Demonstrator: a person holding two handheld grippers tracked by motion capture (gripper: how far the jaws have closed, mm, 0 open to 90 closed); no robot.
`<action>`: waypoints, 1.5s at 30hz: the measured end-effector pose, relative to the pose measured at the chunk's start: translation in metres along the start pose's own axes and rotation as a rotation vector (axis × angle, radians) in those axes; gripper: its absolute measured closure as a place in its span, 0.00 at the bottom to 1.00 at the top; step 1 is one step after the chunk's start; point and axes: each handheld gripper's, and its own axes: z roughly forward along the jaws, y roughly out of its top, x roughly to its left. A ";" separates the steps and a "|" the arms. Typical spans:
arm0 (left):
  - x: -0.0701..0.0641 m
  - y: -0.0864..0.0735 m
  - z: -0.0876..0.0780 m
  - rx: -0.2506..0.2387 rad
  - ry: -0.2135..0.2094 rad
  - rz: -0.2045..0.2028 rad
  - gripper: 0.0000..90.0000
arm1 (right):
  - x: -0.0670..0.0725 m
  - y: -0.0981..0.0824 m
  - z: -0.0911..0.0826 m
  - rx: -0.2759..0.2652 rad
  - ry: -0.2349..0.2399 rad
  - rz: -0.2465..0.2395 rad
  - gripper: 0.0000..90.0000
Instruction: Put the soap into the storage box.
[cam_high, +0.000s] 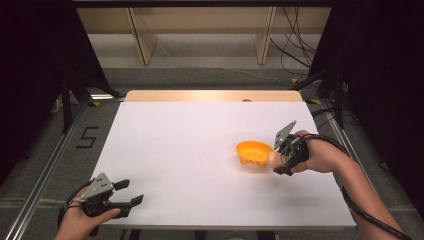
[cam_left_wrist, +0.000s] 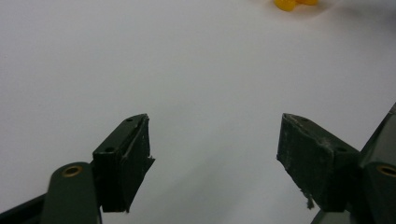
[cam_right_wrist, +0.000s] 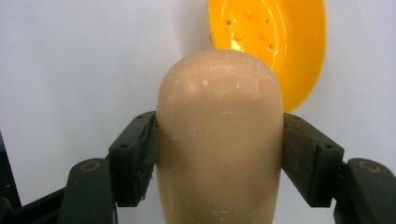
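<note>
soap bar (cam_right_wrist: 219, 140): waxy, scuffed | dish (cam_right_wrist: 275, 42): glossy plastic | table (cam_high: 190, 150): matt

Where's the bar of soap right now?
The soap is clamped in the right tool, on the high view's right, just beside the orange dish.

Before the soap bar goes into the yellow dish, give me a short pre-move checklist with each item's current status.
1. Grip: right gripper fingers press both sides of the tan soap bar: ok.
2. Target: yellow dish sits upright on the white table, its hollow free: ok.
3. Alignment: bar points toward the dish, beside its rim in the high view: ok.
4. Height of the bar above the rim: cannot tell.
5. Left gripper open, holding nothing, far from the dish: ok.
</note>
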 end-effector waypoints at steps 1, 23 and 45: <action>0.000 0.000 0.000 0.000 0.005 0.008 0.28 | -0.001 0.000 0.000 -0.006 0.000 -0.004 0.37; 0.001 0.000 0.000 -0.010 0.002 0.012 0.28 | -0.009 0.005 -0.003 -0.038 -0.023 0.005 0.37; 0.001 0.001 -0.001 -0.008 0.011 0.021 0.28 | -0.018 0.009 -0.007 -0.066 -0.038 0.024 0.37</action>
